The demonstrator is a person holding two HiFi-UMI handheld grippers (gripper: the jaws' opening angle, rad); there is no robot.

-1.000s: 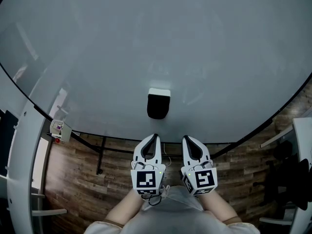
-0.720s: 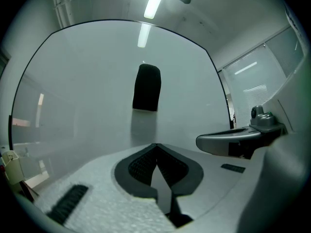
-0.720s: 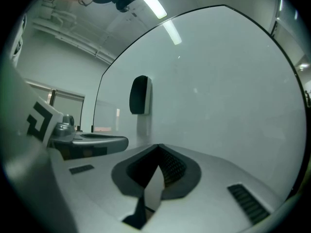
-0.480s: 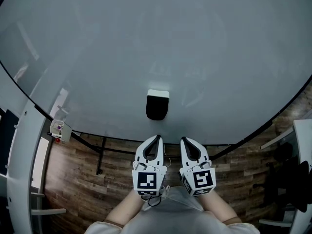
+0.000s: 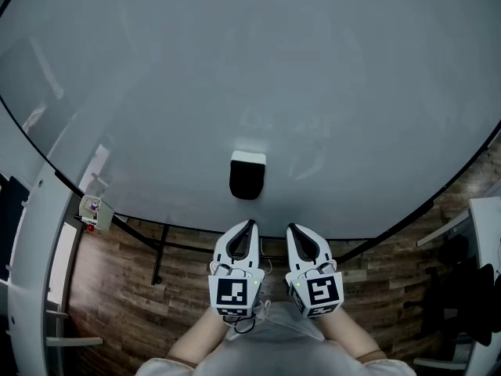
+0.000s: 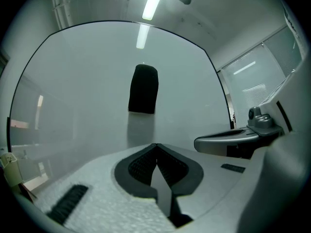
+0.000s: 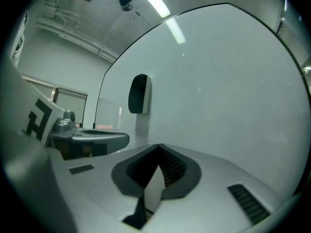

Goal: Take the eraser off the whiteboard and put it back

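Head view, left edge: I see a small box-like fitting (image 5: 94, 208) with red and purple marks, just beside the lower left edge of the whiteboard (image 5: 250, 69). Below it lies wood-plank floor (image 5: 133, 288), crossed by the black bar (image 5: 160, 249) of the board's stand.

Moving right, the left gripper (image 5: 250, 223) points at the board's lower edge. Its marker cube (image 5: 234, 293) faces the camera, and a forearm (image 5: 196, 335) runs back from it. In the left gripper view I read both jaws as closed: the ribbed pads meet at the tip, and nothing stands between them.

The eraser (image 5: 246, 177) is on the whiteboard, on the lower middle of its face and above the bottom edge. It has a black body with a white strip along its top. In the head view it sits in line with the left gripper's tips and clear of them. The left gripper view shows it upright above the jaws, slightly left of their centre line, with no contact.

Next comes the right gripper (image 5: 290, 227), side by side with the left one and near it, with a gap between them. It carries its own marker cube (image 5: 318, 292). In the right gripper view I read these jaws as closed too, tip to tip, with nothing gripped. From there the eraser appears up and to the left, seen edge-on against the board.

At the far right edge stand dark furnishings (image 5: 470, 288); I cannot tell what they are.
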